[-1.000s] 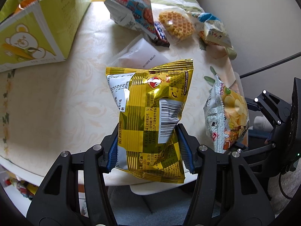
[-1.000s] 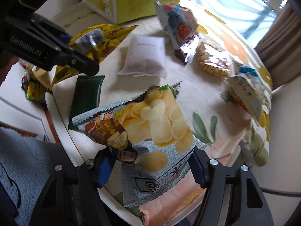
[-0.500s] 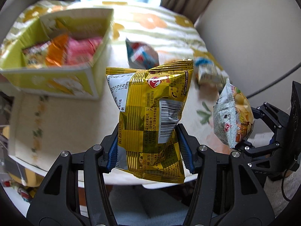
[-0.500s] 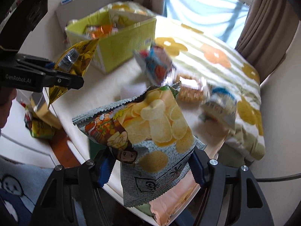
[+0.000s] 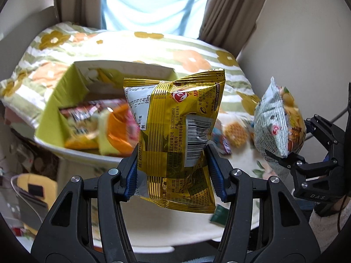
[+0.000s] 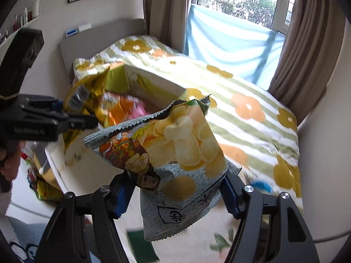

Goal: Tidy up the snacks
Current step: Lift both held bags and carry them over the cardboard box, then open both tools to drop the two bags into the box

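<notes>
My left gripper [image 5: 173, 171] is shut on a gold foil snack bag [image 5: 177, 135], held up in the air with its barcode side facing me. The right gripper [image 6: 175, 192] is shut on a grey chip bag [image 6: 175, 164] printed with potato crisps. Each gripper also appears in the other's view: the chip bag [image 5: 278, 120] at the right, the gold bag [image 6: 85, 92] at the left. Beyond both bags stands an open yellow-green box [image 5: 57, 100] with several snack packs inside; the same box [image 6: 140, 83] appears behind the chip bag.
Loose snacks lie on the table [image 5: 175, 236]: a waffle pack [image 5: 235, 132], a dark green packet [image 5: 219, 215]. A bed with a flowered cover [image 6: 252, 109] fills the background, with curtains and a window behind. A hand [image 6: 11, 160] holds the left gripper.
Both grippers have risen with their bags and tilted up. The table dropped lower in view; the open box and the bed came into sight.
</notes>
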Available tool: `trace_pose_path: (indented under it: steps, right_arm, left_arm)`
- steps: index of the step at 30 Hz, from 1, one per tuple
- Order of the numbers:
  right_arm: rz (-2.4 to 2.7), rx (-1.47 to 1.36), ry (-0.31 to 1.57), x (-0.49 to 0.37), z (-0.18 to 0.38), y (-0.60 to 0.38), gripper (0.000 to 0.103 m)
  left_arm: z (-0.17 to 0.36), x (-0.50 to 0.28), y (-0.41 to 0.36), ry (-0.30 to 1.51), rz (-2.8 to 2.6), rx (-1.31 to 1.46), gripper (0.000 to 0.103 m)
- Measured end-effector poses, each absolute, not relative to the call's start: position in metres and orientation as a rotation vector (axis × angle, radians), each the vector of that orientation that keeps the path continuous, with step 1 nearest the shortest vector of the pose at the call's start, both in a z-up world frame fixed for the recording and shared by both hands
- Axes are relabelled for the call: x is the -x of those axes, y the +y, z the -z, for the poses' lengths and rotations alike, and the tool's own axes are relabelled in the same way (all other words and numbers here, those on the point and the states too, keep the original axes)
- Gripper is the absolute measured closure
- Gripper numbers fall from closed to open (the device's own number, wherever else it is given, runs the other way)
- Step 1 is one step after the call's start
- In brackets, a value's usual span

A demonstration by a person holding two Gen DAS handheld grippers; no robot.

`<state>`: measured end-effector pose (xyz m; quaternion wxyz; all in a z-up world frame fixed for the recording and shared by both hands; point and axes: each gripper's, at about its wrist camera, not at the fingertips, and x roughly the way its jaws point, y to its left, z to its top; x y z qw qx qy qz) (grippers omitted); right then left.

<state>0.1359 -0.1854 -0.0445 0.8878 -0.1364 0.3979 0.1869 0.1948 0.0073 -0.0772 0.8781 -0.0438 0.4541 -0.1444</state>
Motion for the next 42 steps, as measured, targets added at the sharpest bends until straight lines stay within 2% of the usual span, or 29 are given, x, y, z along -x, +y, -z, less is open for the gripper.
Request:
trace_pose_path:
  steps: [9, 16, 18, 20, 33, 34, 36, 37, 38, 42]
  right_arm:
    - [-0.390, 0.191, 0.860, -0.218, 0.050, -0.098, 0.038]
    - [-0.317, 0.112, 0.926, -0.255, 0.075, -0.063, 0.038]
    - [-0.304, 0.097, 0.942, -0.263, 0.081, -0.060, 0.038]
    - [-0.291, 0.097, 0.962, -0.270, 0.087, -0.058, 0.038]
    - [-0.283, 0.089, 1.038, -0.309, 0.111, -0.052, 0.036]
    - [-0.282, 0.084, 1.042, -0.311, 0.112, -0.052, 0.035]
    - [-0.282, 0.062, 1.050, -0.315, 0.115, -0.052, 0.024]
    - [-0.285, 0.053, 1.046, -0.315, 0.116, -0.052, 0.007]
    - [-0.290, 0.043, 1.033, -0.314, 0.116, -0.054, 0.000]
    - [-0.303, 0.020, 1.036, -0.307, 0.118, -0.056, 0.000]
  left_arm:
    - [0.087, -0.283, 0.092, 0.986, 0.244, 0.062, 0.051]
    - [0.112, -0.343, 0.119, 1.037, 0.271, 0.010, 0.051]
    - [0.115, -0.355, 0.118, 1.037, 0.272, -0.013, 0.041]
    - [0.121, -0.360, 0.119, 1.035, 0.251, -0.038, 0.000]
    - [0.147, -0.345, 0.139, 1.067, 0.204, 0.023, 0.000]
    - [0.147, -0.345, 0.139, 1.070, 0.198, 0.021, 0.000]
    - [0.148, -0.344, 0.140, 1.073, 0.192, 0.026, 0.000]
    - [0.148, -0.344, 0.140, 1.074, 0.193, 0.034, 0.000]
    - [0.148, -0.343, 0.140, 1.075, 0.194, 0.040, 0.000]
    - [0.149, -0.338, 0.139, 1.080, 0.195, 0.041, 0.000]
